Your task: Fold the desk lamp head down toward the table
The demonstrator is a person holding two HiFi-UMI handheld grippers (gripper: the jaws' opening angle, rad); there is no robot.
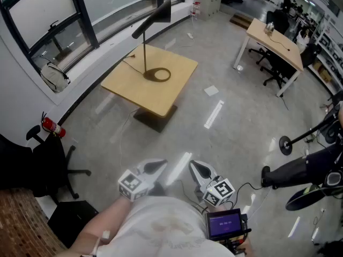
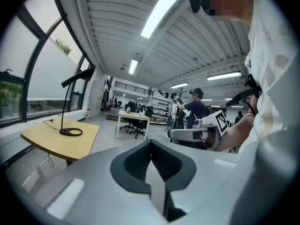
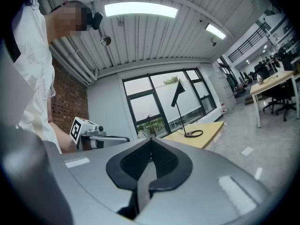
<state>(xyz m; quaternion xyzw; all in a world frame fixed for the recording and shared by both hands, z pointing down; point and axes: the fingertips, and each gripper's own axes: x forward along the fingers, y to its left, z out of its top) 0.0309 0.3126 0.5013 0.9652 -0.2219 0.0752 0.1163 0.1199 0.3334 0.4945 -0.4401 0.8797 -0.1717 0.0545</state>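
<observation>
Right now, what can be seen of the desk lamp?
The desk lamp is black and slim, with a matte look. It has a flat ring-shaped base, a thin straight stem standing upright, and a long narrow head that slants upward from the stem's top, so it is not folded down. It stands on the light wooden table by the windows, roughly mid-tabletop. Only the table touches it. Whether it is lit cannot be told.

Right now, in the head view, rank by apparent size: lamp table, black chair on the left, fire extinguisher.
1. table
2. black chair, which is nearer the camera, so its true size against the table is unsure
3. fire extinguisher
</observation>
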